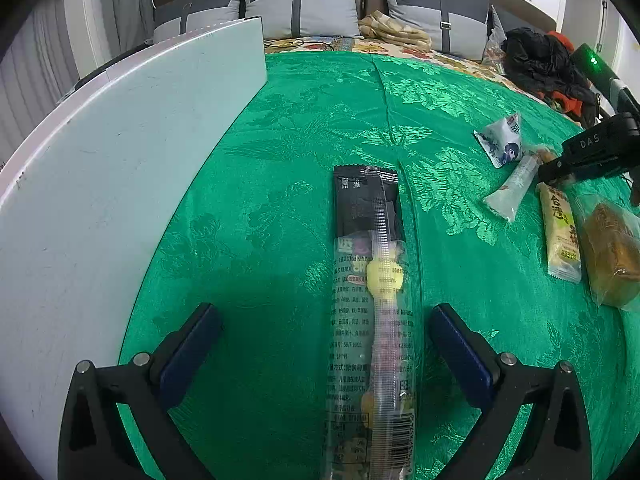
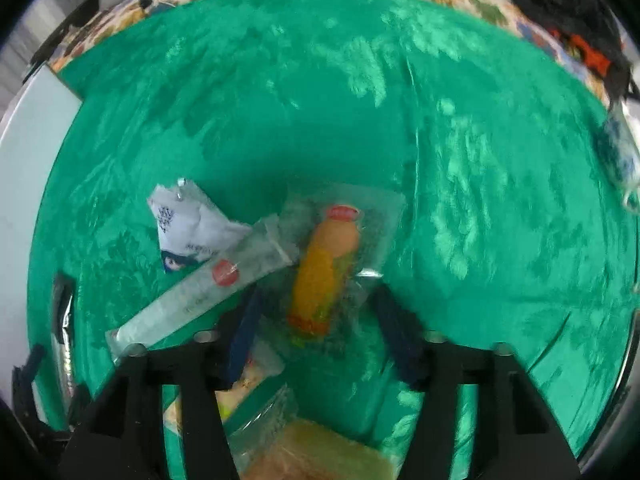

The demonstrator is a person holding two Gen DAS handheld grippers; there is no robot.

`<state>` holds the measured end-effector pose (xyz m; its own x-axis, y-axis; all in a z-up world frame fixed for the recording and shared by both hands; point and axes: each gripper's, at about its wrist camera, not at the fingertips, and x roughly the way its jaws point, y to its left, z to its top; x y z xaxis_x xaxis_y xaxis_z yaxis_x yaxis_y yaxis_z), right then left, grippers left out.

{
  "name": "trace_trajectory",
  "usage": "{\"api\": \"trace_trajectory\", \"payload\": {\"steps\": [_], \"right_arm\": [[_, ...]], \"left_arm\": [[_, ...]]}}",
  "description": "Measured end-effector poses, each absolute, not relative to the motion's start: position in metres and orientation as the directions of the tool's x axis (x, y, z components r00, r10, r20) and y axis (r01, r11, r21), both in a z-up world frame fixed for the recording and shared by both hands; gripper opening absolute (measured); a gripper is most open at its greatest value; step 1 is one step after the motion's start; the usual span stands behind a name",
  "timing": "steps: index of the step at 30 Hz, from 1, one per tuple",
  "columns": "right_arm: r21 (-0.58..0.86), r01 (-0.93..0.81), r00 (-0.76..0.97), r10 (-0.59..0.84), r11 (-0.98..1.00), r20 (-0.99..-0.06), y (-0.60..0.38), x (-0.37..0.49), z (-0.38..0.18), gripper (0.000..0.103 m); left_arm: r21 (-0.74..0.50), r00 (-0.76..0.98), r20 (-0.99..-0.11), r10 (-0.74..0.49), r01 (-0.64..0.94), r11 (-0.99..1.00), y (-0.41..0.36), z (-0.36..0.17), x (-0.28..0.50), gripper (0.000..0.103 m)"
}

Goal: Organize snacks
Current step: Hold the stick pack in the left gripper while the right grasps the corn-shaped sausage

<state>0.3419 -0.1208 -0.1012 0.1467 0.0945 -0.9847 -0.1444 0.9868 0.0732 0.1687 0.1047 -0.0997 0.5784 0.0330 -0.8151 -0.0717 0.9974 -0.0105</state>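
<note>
Green cloth (image 1: 304, 120), left gripper (image 1: 324, 336) spread around long packet (image 1: 370, 320), right gripper (image 2: 316, 320) straddling clear-wrapped snack (image 2: 324, 272), unpinched.

You see a green patterned cloth (image 1: 312, 120) over the bed: long candy packet (image 1: 370, 320) centre, white board (image 1: 120, 160) left, four snack packets (image 1: 560, 232) right.

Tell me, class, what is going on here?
A person is sorting snacks on a green cloth with two handheld grippers. The left gripper sits open around a long candy pack, not pressing it. The right gripper, pointing down, straddles an orange snack pack among other packets; whether its pads touch is unclear.
</note>
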Motion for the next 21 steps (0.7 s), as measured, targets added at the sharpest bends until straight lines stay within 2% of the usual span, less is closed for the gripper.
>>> {"api": "trace_trajectory", "payload": {"steps": [1, 3, 8, 13, 19, 21], "right_arm": [[0.107, -0.135, 0.147, 0.126, 0.985, -0.981, -0.125, 0.342, -0.101, 0.037], [0.118, -0.106, 0.154, 0.133, 0.987, -0.979, -0.136, 0.342, -0.097, 0.027], [0.144, -0.065, 0.173, 0.153, 0.987, -0.973, -0.195, 0.333, -0.077, 0.02], [0.188, -0.018, 0.127, 0.189, 0.982, -0.974, -0.26, 0.299, -0.067, 0.02], [0.447, 0.123, 0.08, 0.44, 0.886, -0.895, -0.327, 0.207, -0.073, 0.021], [0.45, 0.161, 0.101, 0.438, 0.879, -0.893, -0.342, 0.186, -0.075, 0.028]], "left_arm": [[-0.01, 0.578, -0.815, 0.033, -0.072, 0.997, 0.105, -0.1, 0.169, 0.103], [-0.01, 0.578, -0.816, 0.033, -0.072, 0.997, 0.104, -0.1, 0.169, 0.103], [-0.011, 0.578, -0.815, 0.033, -0.072, 0.997, 0.105, -0.1, 0.169, 0.103], [-0.01, 0.578, -0.815, 0.033, -0.071, 0.997, 0.104, -0.1, 0.169, 0.103], [-0.011, 0.578, -0.815, 0.033, -0.072, 0.997, 0.105, -0.1, 0.169, 0.103], [-0.01, 0.578, -0.815, 0.033, -0.071, 0.997, 0.104, -0.1, 0.169, 0.103]]}}
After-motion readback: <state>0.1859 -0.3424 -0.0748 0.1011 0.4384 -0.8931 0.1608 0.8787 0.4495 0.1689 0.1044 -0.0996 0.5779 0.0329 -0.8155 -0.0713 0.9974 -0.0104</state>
